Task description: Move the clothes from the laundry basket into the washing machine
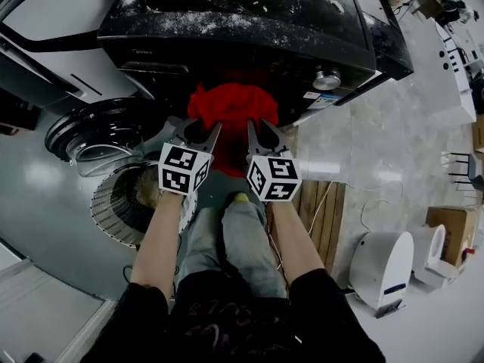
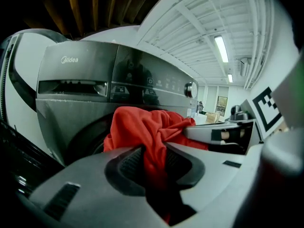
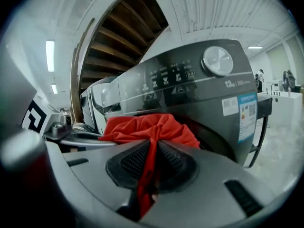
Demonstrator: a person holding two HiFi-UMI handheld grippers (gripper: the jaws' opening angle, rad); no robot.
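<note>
The red garment (image 1: 231, 106) hangs bunched between our two grippers, right at the dark mouth of the washing machine (image 1: 249, 29), just below its control panel. Whether its far edge is already past the rim of the drum we cannot tell. The left gripper (image 1: 199, 129) has its jaws closed down on a thick fold of the cloth, which fills the narrow gap left between the ribbed pads and trails down below them. The right gripper (image 1: 262, 129) has its jaws almost together on a thinner pinch of the same garment, a strip of red running down between the pads. The garment's long axis lies crosswise, from one gripper to the other, and the bulk of it billows ahead of both sets of jaws toward the machine. The drum opening lies straight beyond the cloth, so we judge that the coming move is a push forward, with the two hands side by side and about equally near. The round door (image 1: 94, 134) stands swung open to our left, clear of the path. The white ribbed laundry basket (image 1: 113, 203) sits on the floor below our left forearm, and what it holds we cannot make out from here. The person's legs show between the arms.
</note>
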